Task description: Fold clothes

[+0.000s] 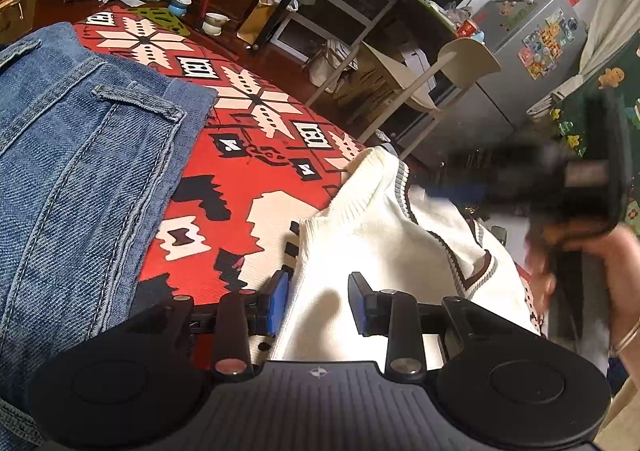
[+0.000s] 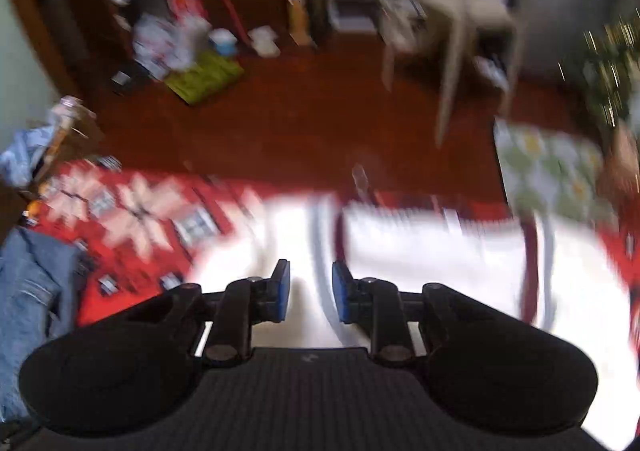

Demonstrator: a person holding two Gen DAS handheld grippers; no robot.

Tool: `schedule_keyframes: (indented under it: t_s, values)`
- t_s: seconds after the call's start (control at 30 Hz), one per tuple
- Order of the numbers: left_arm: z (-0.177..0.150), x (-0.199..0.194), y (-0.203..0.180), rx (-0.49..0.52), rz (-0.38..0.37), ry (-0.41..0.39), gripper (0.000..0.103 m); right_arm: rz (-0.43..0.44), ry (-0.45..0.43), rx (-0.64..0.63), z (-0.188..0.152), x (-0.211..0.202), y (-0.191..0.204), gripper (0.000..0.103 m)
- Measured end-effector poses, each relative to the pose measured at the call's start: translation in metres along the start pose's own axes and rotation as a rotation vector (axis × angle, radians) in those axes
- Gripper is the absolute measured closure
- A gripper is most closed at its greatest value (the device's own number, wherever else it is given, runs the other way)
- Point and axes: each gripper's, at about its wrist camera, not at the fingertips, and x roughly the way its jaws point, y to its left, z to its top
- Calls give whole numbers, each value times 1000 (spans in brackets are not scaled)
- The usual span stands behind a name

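Motion is smearing my whole right wrist view, so the white sweater (image 2: 420, 247) is showing no detail. My right gripper (image 1: 560, 187) is blurring, and the frame's edge is cutting off the jeans (image 1: 60, 171).

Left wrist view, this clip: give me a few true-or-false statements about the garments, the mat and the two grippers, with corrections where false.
1. The left gripper has its blue-padded fingers apart over the edge of the cream knit vest with striped V-neck trim. True.
2. The blue denim garment lies on top of the cream vest. False: they lie apart, with a strip of the red, black and white patterned mat between them.
3. The right gripper is clamped shut on the vest. False: its fingers stand apart, with the vest blurred beyond them.
4. The right wrist view is blurred. True.
5. The mat is plain green. False: it is red with black and white motifs.
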Motion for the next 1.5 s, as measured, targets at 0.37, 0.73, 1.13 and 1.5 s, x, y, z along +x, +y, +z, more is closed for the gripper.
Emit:
schedule_keyframes:
  t_s: [0.37, 0.73, 1.13, 1.5]
  values:
    - [0, 2, -2, 24, -1, 3, 71, 49, 47, -51, 19, 26, 25, 77]
    - [0, 1, 0, 3, -29, 18, 70, 58, 134, -9, 1, 57, 17, 63]
    - [-1, 1, -1, 8, -30, 14, 69, -35, 62, -230, 31, 42, 88, 64]
    - [1, 2, 3, -18, -44, 17, 69, -18, 141, -259, 5, 63, 82, 70]
